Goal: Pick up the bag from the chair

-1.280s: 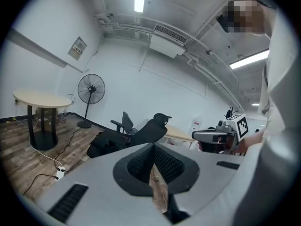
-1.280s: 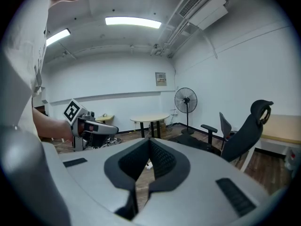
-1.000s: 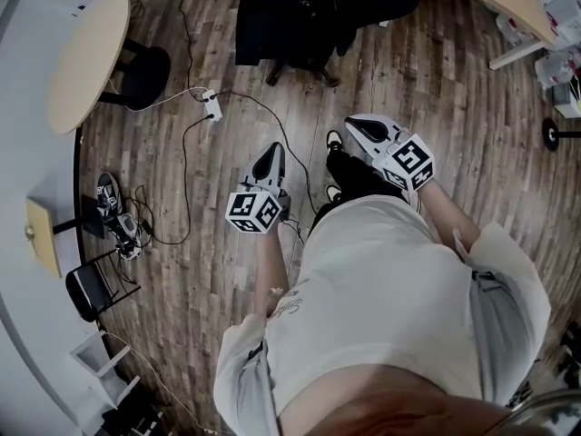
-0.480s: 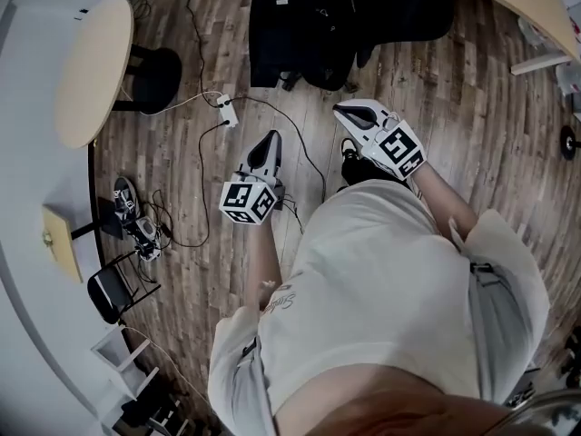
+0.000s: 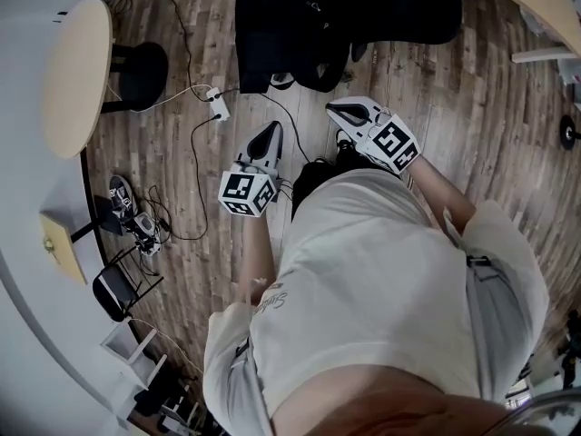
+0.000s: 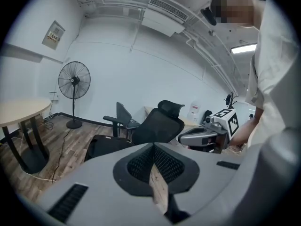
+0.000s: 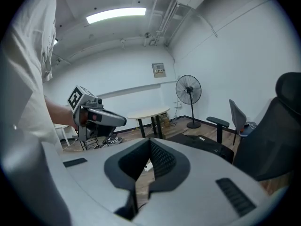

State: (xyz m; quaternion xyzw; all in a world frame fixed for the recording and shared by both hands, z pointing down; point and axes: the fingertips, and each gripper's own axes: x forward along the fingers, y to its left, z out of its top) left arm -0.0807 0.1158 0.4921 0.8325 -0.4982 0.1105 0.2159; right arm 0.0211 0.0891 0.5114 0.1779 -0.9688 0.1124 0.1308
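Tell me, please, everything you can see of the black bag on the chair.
The bag is black, flat and roughly rectangular, and it looks like soft fabric. It lies flat across the seat of the black office chair, in front of the mesh back. A small pale mark shows on its top face; what it is cannot be told. Only the chair touches it. The left gripper and the right gripper are both short of it, jaws together and empty.

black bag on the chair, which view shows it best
The head view: the black bag shows from above, nearly whole. The left and right gripper views catch only a low, side-on part of it.
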